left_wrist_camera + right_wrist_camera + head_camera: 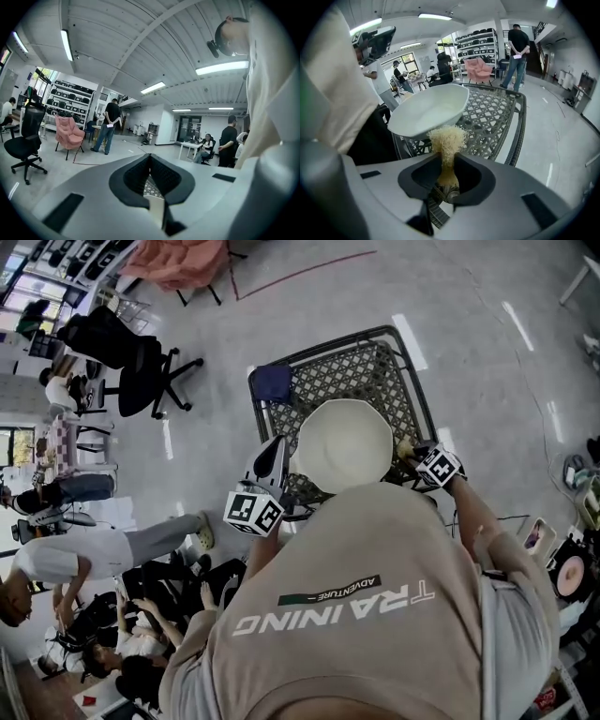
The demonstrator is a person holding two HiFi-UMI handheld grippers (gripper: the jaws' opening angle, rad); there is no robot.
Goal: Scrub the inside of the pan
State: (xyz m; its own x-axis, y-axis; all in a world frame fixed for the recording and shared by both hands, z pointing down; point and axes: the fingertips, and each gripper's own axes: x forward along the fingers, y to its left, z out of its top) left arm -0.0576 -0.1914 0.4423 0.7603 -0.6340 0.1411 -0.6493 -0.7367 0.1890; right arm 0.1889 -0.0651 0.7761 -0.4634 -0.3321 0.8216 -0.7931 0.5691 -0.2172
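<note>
A white, many-sided pan [342, 442] hangs tilted above the black lattice table [375, 362]. At the pan's left edge my left gripper [277, 448] points away from me. In the left gripper view its jaws [150, 159] are shut on a thin pale piece [155, 211], which looks like the pan's handle; the pan's bowl is not clearly seen there. My right gripper [410, 454] is at the pan's right edge, shut on a straw-coloured fibre scrubber [447, 140]. The scrubber's tuft pokes out of the jaws just below the pan's rim [426, 112], and I cannot tell whether it touches.
A dark blue cloth [273, 382] lies on the table's far left corner. A black office chair [141, 362] stands on the floor to the left, with several people [66, 559] near it. Small items [567, 568] sit on the floor at the right.
</note>
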